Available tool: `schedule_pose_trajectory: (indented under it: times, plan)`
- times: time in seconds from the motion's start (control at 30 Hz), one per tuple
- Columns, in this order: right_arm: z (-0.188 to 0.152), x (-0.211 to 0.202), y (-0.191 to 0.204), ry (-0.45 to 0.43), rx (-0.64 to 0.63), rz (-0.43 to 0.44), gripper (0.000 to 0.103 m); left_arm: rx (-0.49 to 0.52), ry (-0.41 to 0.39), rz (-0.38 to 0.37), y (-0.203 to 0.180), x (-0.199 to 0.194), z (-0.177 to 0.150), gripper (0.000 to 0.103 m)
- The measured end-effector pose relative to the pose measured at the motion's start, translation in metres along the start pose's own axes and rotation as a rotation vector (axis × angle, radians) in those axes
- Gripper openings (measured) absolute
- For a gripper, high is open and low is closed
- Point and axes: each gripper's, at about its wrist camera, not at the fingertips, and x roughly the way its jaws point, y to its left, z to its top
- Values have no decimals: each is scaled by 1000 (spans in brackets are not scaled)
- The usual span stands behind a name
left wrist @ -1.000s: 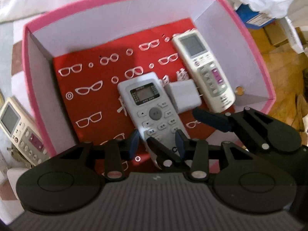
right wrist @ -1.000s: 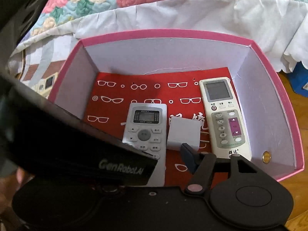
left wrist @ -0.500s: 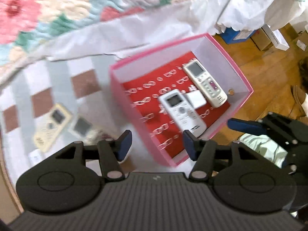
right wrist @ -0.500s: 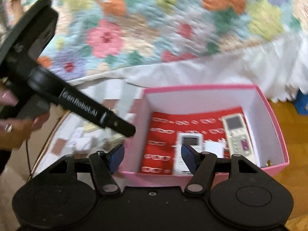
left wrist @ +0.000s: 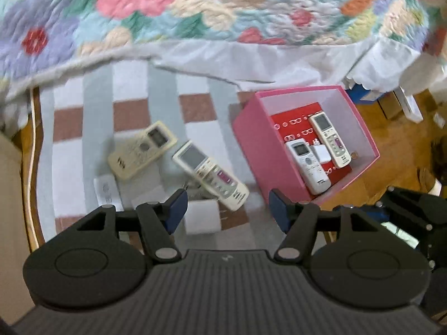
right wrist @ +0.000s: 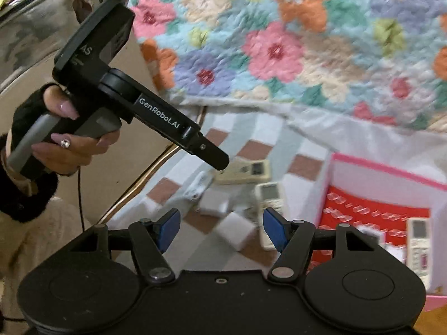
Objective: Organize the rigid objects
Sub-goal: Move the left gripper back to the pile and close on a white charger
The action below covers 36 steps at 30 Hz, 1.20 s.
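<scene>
A pink box [left wrist: 259,145] with a red lining holds two white remotes [left wrist: 308,166] [left wrist: 331,142] and a white charger [left wrist: 321,153]. On the checked cloth to its left lie a cream remote [left wrist: 142,150], a white remote [left wrist: 212,176] and a white adapter [left wrist: 202,220]. My left gripper [left wrist: 225,212] is open and empty, high above them. My right gripper [right wrist: 220,227] is open and empty above a white cube [right wrist: 236,230]. The box [right wrist: 391,184] is at its right.
A flowered quilt [left wrist: 195,5] hangs over the far edge. The left gripper's body and the hand holding it [right wrist: 117,97] fill the right wrist view's upper left. Wooden floor [left wrist: 396,139] and small boxes lie right of the pink box.
Both grippers pulled up and back from the pink box and swung left over the checked cloth. The grey-faced remote stays in the box, released.
</scene>
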Motion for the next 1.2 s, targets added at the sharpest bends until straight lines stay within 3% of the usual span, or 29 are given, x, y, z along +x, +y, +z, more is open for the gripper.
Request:
schedule_pose_trajectory:
  times: [0.2,0.37,0.47,0.73,0.87,1.0,1.1,1.2]
  plan:
    - [-7,45,3,76,56,37,71,-80,54,-18,31,31,-26,64]
    - [-24,90,3,150,77,-14,71,-93,59,-8,42,63,-40,64]
    - [-35,113,3,151,63,-54,70,-99,74,1,45,82,-48,62]
    - [-54,158,-7,169,139,-60,70,-175,71,45,56,129,-54,60]
    - [-59,172,-11,177,166,-81,70,-243,119,-39,63,145,-57,45]
    - [-61,175,-13,166,183,-111,72,-298,141,-95,64,147,-63,45]
    - [-61,174,-11,169,137,-154,72,-365,182,-166,68,150,-69,45]
    - [-66,172,-10,194,82,-185,70,-371,205,-198,67,152,-72,44]
